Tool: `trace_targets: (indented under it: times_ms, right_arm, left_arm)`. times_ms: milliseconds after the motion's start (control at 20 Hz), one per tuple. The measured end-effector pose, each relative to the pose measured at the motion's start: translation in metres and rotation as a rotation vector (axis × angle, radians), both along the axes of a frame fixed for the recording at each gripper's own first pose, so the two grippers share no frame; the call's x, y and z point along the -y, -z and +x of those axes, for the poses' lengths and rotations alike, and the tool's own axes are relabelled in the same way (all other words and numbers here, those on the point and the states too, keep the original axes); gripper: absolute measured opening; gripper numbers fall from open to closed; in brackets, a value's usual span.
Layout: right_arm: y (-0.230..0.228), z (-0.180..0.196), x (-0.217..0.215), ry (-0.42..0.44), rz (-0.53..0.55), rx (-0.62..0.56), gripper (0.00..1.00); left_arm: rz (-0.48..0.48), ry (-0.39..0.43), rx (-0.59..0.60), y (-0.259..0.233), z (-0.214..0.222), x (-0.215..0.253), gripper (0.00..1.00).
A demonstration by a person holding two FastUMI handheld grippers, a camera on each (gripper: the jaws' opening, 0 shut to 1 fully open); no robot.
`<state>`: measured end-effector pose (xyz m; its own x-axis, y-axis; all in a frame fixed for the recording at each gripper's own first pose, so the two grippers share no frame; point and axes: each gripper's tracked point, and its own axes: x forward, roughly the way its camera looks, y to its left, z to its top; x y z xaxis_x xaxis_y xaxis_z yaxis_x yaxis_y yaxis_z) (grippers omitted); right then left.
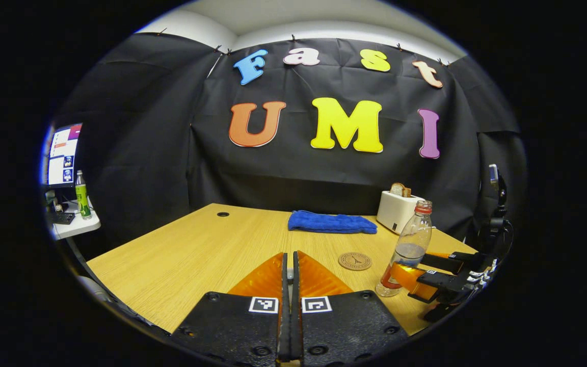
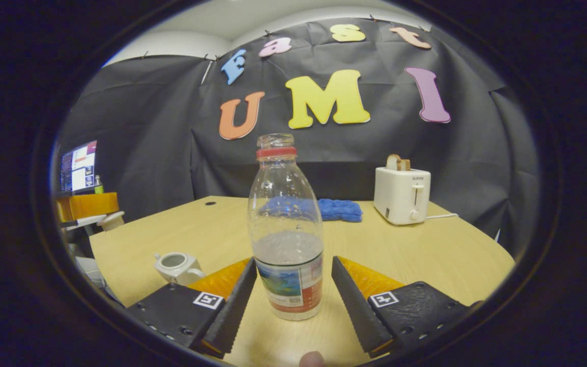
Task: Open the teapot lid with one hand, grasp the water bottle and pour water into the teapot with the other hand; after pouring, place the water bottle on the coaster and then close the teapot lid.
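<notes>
A clear water bottle (image 2: 286, 244) with a red neck ring and no cap stands upright on the wooden table (image 2: 426, 255), about a third full. My right gripper (image 2: 293, 265) is open, one finger on each side of the bottle's lower part with gaps showing. The left gripper view shows the same bottle (image 1: 409, 244) and right gripper (image 1: 418, 272), just right of the round coaster (image 1: 354, 261). The white teapot (image 2: 174, 265) sits lidless at the table's left. My left gripper (image 1: 289, 265) is shut; in the right gripper view it (image 2: 87, 206) hangs left of the table with the white lid (image 2: 111, 220).
A blue cloth (image 1: 331, 223) lies at the back of the table. A white toaster (image 1: 398, 209) with bread in it stands at the back right. Off the table's left, a side desk (image 1: 74, 227) carries a green bottle (image 1: 82, 196) and a monitor (image 1: 63, 155).
</notes>
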<state>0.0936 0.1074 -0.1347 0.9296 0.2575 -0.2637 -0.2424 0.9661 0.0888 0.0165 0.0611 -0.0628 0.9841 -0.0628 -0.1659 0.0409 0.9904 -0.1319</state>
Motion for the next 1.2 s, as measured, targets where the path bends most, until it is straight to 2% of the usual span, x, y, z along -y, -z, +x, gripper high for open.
trace_targets:
  times_ms: [50, 200, 400, 600, 800, 1050, 1200]
  right_arm:
    - [-0.001, 0.001, -0.001, 0.002, 0.001, -0.001, 0.82]
    - [-0.002, 0.001, -0.002, 0.020, -0.025, -0.003, 0.76]
    - [-0.011, -0.001, -0.008, -0.001, -0.114, 0.019, 0.73]
    - [-0.026, 0.004, -0.013, -0.036, -0.343, 0.089, 0.72]
    - [-0.026, 0.011, -0.018, -0.107, -0.569, 0.143, 0.72]
    - [-0.028, 0.026, -0.013, -0.110, -0.899, 0.288, 0.72]
    - [-0.019, 0.030, -0.018, -0.128, -1.047, 0.348, 0.73]
  left_arm:
    - [0.003, 0.001, 0.003, -0.001, 0.000, 0.000, 0.03]
    - [0.000, 0.011, 0.005, -0.002, -0.001, -0.001, 0.03]
    - [-0.012, 0.011, 0.014, -0.001, -0.005, -0.007, 0.03]
    - [-0.044, -0.002, 0.023, -0.002, -0.008, -0.019, 0.03]
    - [-0.043, -0.004, 0.024, -0.003, -0.009, -0.025, 0.03]
    - [-0.034, -0.003, 0.014, 0.001, -0.008, -0.031, 0.03]
    - [-0.017, 0.001, 0.015, 0.002, -0.008, -0.033, 0.03]
